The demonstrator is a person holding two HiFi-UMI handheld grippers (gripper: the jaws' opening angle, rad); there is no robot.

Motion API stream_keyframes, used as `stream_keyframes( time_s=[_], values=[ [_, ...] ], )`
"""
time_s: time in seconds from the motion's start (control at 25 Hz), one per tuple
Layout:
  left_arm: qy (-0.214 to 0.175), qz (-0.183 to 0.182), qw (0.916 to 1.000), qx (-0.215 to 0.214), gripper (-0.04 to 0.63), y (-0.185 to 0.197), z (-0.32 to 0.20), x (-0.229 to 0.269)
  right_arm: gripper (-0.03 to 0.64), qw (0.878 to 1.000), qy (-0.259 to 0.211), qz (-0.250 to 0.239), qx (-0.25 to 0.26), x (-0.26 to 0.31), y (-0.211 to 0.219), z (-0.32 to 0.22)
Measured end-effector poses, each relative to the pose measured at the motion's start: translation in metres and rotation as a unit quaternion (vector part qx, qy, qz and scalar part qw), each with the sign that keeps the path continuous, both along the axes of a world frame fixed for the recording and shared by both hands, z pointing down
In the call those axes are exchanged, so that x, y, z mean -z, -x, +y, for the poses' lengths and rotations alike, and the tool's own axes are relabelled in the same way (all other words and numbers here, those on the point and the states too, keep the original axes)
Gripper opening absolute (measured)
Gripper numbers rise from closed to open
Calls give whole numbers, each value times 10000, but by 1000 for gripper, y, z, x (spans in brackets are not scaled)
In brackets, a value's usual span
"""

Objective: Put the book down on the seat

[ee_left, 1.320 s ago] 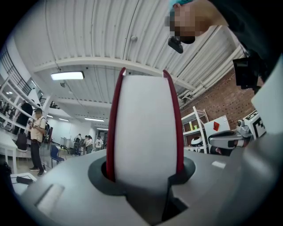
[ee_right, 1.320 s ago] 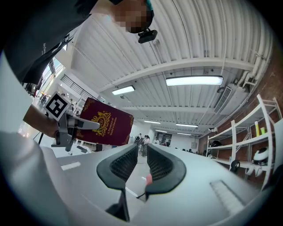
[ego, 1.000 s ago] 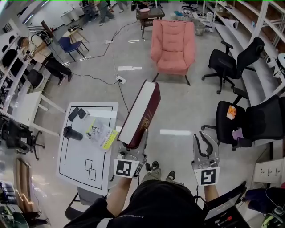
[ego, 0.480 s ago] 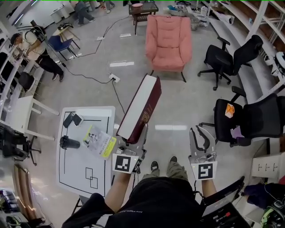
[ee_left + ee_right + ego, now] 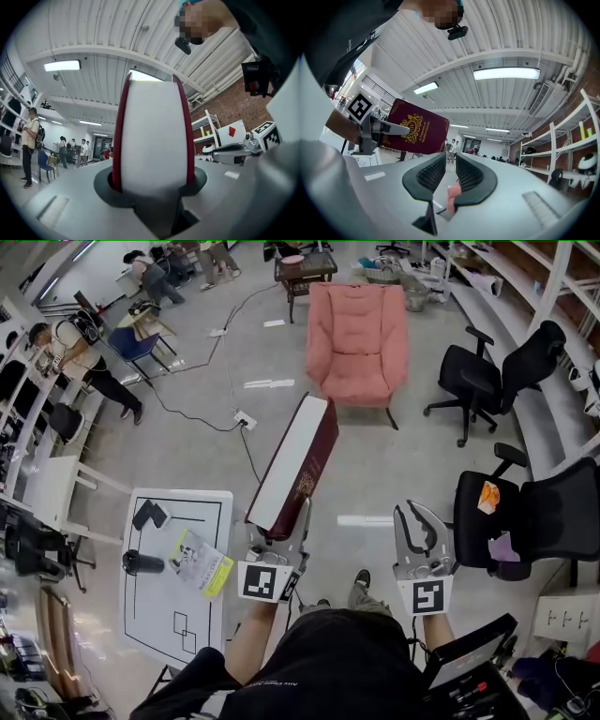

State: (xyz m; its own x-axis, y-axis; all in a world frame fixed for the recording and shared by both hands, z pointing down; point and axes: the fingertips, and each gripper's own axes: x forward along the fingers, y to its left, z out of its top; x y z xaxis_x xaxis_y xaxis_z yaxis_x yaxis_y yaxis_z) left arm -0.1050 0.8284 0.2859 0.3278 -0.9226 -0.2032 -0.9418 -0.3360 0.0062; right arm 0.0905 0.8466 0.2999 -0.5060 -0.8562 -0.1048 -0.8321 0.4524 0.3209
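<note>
The book (image 5: pixel 295 465), a thick one with a dark red cover and white page edges, is up in the air in front of us. It is held by its near end and sticks out forward and upward, well above the floor (image 5: pixel 375 474). Our left gripper (image 5: pixel 281 538) is clamped on it, one jaw on each cover, with the page edges facing the camera in the left gripper view. Our right gripper (image 5: pixel 417 514) hangs to the side, well apart from the book, its jaws a narrow gap apart with nothing between them.

The pink armchair (image 5: pixel 356 338) stands straight ahead across open floor. We judge its seat cushion to be the place meant, and we are not there yet. The black office chair (image 5: pixel 525 521) to our right already has small things on its seat.

What worries us is the hold. Only one end of a heavy book is pinched, so its weight levers on the jaws, and a jolt while walking could make it pivot down or slide out. A socket strip (image 5: pixel 246 418) lies on the floor near our path, something to trip on. At the armchair, letting go too high or too near the front edge could send the book off the cushion.
</note>
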Motion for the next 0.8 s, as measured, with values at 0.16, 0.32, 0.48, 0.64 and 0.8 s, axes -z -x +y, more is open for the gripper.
stream_keyframes(
  time_s=[0.16, 0.32, 0.48, 0.64, 0.8],
  values=[
    [13, -95, 9999, 32, 206, -18, -31, 1, 83, 10000, -36, 26, 80, -5, -22, -40],
    [157, -266, 9995, 38, 206, -25, -62, -6, 83, 9991, 417, -44, 29, -24, -30, -73],
    [169, -186, 9997, 39, 206, -17, -98, -10, 83, 9989, 470, -10, 65, -28, -23, -105],
    [170, -74, 9998, -92, 206, 2, -142, -16, 83, 9980, 577, 249, 17, -33, -3, -145],
    [236, 135, 9991, -332, 204, 25, -187, -24, 83, 9985, 458, 249, -137, -22, 21, -187]
  ],
)
